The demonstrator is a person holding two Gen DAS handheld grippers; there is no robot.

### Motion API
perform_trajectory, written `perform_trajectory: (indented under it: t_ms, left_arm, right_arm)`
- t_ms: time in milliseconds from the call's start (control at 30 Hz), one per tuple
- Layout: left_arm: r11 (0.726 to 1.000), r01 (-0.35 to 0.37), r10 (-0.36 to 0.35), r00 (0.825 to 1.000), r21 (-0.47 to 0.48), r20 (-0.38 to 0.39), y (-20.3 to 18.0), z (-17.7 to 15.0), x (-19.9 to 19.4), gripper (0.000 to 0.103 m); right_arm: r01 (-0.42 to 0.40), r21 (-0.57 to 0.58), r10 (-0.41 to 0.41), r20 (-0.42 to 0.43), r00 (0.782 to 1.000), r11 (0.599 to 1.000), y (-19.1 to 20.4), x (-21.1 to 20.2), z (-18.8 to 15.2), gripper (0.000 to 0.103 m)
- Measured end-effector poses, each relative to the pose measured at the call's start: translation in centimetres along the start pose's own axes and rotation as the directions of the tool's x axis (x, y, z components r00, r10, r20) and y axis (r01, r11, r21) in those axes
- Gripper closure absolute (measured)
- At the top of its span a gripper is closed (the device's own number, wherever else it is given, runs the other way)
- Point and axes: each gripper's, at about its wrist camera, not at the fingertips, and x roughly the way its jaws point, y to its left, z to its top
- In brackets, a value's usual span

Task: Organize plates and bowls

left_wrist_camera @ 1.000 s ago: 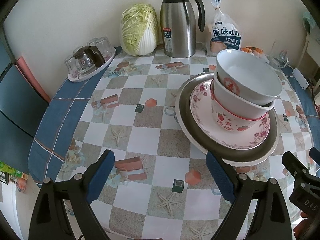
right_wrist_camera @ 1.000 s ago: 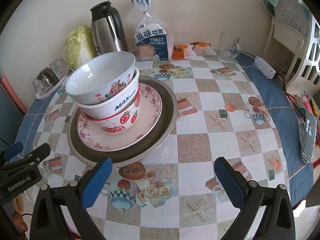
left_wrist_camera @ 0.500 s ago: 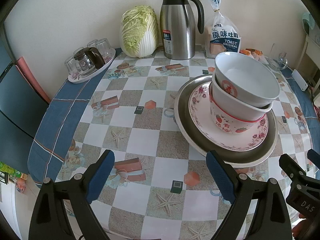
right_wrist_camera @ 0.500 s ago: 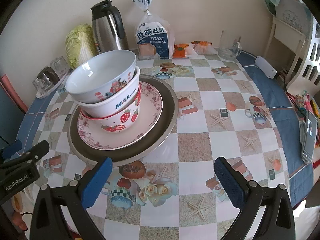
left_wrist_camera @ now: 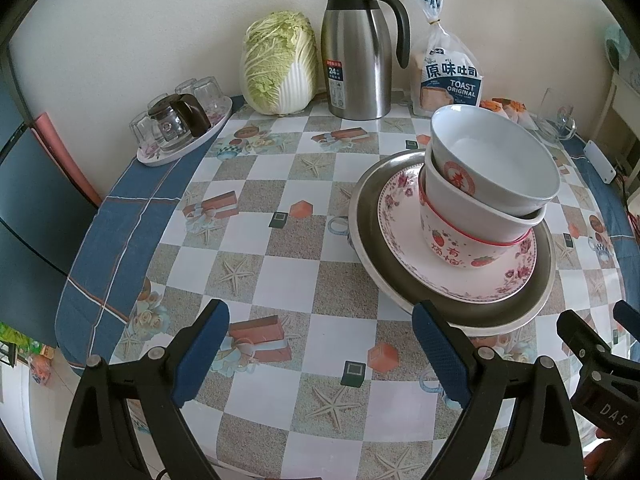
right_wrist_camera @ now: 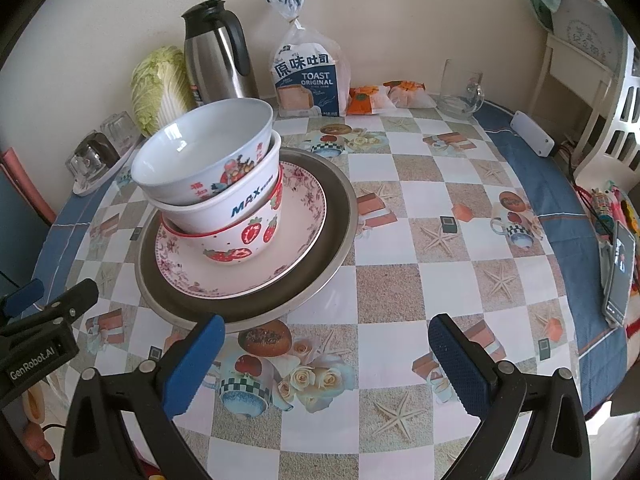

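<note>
Three bowls are nested in one stack: a white bowl (left_wrist_camera: 496, 164) (right_wrist_camera: 200, 148) on top, a white "MAX" bowl (right_wrist_camera: 224, 208) under it, a strawberry bowl (left_wrist_camera: 460, 252) (right_wrist_camera: 240, 244) at the bottom. The stack stands on a floral plate (left_wrist_camera: 400, 216) (right_wrist_camera: 304, 208), which lies on a larger metal plate (left_wrist_camera: 368, 208) (right_wrist_camera: 340, 216). My left gripper (left_wrist_camera: 320, 350) is open and empty, near the front-left of the plates. My right gripper (right_wrist_camera: 326, 362) is open and empty, in front of the plates.
Along the wall stand a cabbage (left_wrist_camera: 280, 62), a steel thermos jug (left_wrist_camera: 356, 48), a toast bag (left_wrist_camera: 450, 76) and a tray of glasses (left_wrist_camera: 180, 128). A glass mug (right_wrist_camera: 460, 88), a white box (right_wrist_camera: 534, 134) and a phone (right_wrist_camera: 620, 272) lie at the right.
Both grippers have drawn back slightly from the stack; the plates and bowls look a little farther away. Nothing on the table has moved.
</note>
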Motion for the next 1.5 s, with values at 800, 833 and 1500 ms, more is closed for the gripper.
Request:
perform_trajectory:
  t_ms: [800, 833, 1500]
  left_arm:
    - [1.000, -0.001, 0.001, 1.000, -0.002, -0.002, -0.01, -0.09, 0.05, 0.010]
    - [1.000, -0.001, 0.001, 1.000, -0.002, -0.003, -0.02, -0.10, 0.03, 0.010]
    - [1.000, -0.012, 0.012, 1.000, 0.000, 0.028, -0.20, -0.14, -0.47, 0.010]
  right_arm:
    - [-0.002, -0.007, 0.002, -0.011, 1.000, 1.000, 0.18, 0.21, -0.11, 0.000]
    - [-0.002, -0.007, 0.002, -0.011, 1.000, 1.000, 0.18, 0.21, -0.11, 0.000]
    - [-0.002, -0.009, 0.002, -0.015, 1.000, 1.000, 0.33, 0.40, -0.23, 0.000]
